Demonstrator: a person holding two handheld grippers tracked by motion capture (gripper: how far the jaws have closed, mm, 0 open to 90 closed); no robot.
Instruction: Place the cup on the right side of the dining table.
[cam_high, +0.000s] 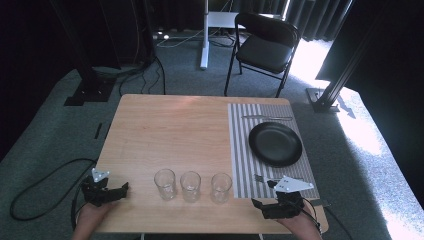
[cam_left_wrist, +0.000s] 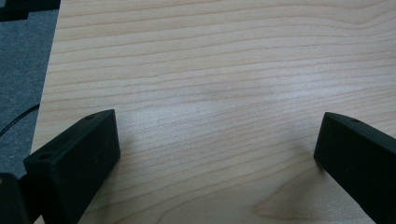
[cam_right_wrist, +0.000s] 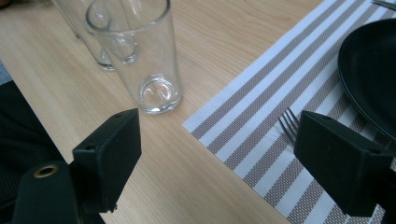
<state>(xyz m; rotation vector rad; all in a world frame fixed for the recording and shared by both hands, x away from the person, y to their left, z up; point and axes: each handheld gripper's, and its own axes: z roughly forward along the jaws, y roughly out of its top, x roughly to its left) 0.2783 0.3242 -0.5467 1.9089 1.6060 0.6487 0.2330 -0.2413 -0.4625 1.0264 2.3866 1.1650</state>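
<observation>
Three clear empty glasses stand in a row near the table's front edge: left (cam_high: 165, 184), middle (cam_high: 190, 186) and right (cam_high: 221, 187). To their right lies a striped placemat (cam_high: 240, 150) with a black plate (cam_high: 275, 144), a fork (cam_high: 260, 177) at its near end and a knife (cam_high: 267, 118) at its far end. My left gripper (cam_high: 116, 192) rests at the front left corner, open over bare wood (cam_left_wrist: 217, 154). My right gripper (cam_high: 262, 206) is open at the front right. Its jaws (cam_right_wrist: 219, 154) frame the placemat's edge (cam_right_wrist: 261, 116), with the nearest glass (cam_right_wrist: 140, 56) ahead to the left and the fork's tines (cam_right_wrist: 288, 123) by the right jaw.
The wooden table (cam_high: 170, 130) stands on grey carpet. A black folding chair (cam_high: 265, 47) and a white stand (cam_high: 204, 35) are beyond the far edge. Cables (cam_high: 45, 185) lie on the floor at the left. The plate's rim (cam_right_wrist: 373, 70) is close to the right gripper.
</observation>
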